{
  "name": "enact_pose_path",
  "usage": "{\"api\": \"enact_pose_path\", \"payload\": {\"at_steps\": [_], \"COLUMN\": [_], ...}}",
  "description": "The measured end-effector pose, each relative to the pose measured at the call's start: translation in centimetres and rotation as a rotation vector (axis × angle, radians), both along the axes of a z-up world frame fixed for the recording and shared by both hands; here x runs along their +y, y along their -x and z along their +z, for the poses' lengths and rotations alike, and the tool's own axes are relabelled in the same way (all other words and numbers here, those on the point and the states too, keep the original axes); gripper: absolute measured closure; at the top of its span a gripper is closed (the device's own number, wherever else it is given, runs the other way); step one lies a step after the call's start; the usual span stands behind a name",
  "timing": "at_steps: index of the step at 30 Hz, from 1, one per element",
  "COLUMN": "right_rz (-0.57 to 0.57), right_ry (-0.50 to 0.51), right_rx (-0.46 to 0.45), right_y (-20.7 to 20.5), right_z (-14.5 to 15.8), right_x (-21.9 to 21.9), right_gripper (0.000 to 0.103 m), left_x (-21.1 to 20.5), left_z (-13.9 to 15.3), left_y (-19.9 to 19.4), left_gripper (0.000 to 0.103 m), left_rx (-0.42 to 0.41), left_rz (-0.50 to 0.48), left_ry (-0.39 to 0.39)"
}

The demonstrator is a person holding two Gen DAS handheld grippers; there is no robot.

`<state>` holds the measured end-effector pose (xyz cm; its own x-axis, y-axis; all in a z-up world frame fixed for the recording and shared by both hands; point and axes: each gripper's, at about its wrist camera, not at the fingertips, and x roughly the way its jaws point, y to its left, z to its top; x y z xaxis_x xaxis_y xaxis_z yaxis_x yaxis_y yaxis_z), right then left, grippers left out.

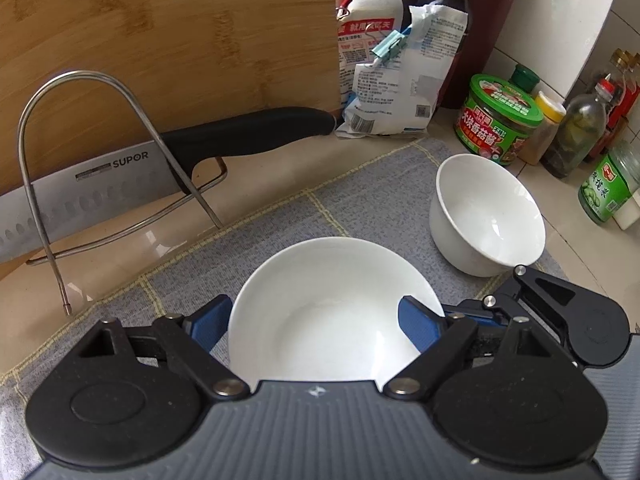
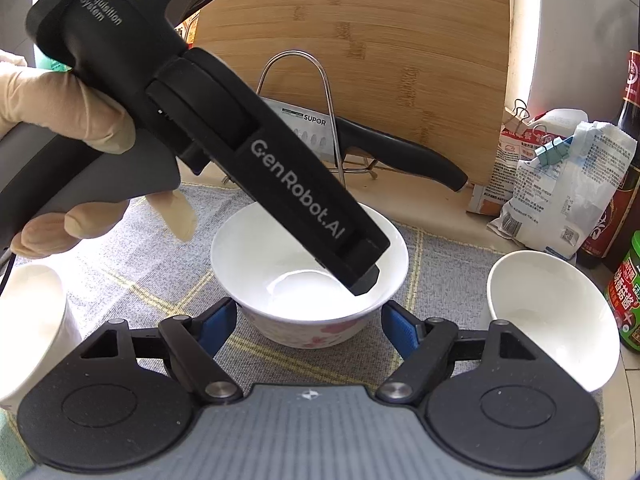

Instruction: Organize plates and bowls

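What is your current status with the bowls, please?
Left tongs at white flower-patterned ceramic bowl, one finger inside, grip unconfirmed. Right tongs open, flanking the same bowl. Plain white bowl sits close beside it.

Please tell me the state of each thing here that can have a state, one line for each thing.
Flowered bowl: upright, empty, on the cloth.
Plain white bowl: upright, empty, apart from the flowered bowl.
Left tool: one finger inside the flowered bowl; grip unclear.
Right tool: open, fingers on either side of the flowered bowl.
Cleaver: standing in the wire rack.
Bag: clipped shut.
Green jar: lid on.
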<state>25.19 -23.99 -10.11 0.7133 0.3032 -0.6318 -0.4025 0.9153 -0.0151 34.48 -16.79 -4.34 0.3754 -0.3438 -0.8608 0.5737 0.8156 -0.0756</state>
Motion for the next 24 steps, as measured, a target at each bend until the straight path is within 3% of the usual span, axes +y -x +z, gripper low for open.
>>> {"api": "enact_pose_path", "payload": {"at_steps": [10,24], "right_rz": [-0.009,0.014], "right_ry": [0.003,-0.001], "right_rx": [-0.011,-0.007], "right_y": [-0.02,0.29], "right_z": [-0.06,0.39], "right_x": [0.06,-0.01], "right_gripper": [0.016,0.017], "left_x": [-0.22,0.32], "left_z": [-0.49,0.10], "left_y": [-0.04,0.24], "left_gripper": [0.015,0.022], "left_rx": [0.008,0.024], "left_rz": [-0.028,-0.040], "left_ry": [0.004,0.021]}}
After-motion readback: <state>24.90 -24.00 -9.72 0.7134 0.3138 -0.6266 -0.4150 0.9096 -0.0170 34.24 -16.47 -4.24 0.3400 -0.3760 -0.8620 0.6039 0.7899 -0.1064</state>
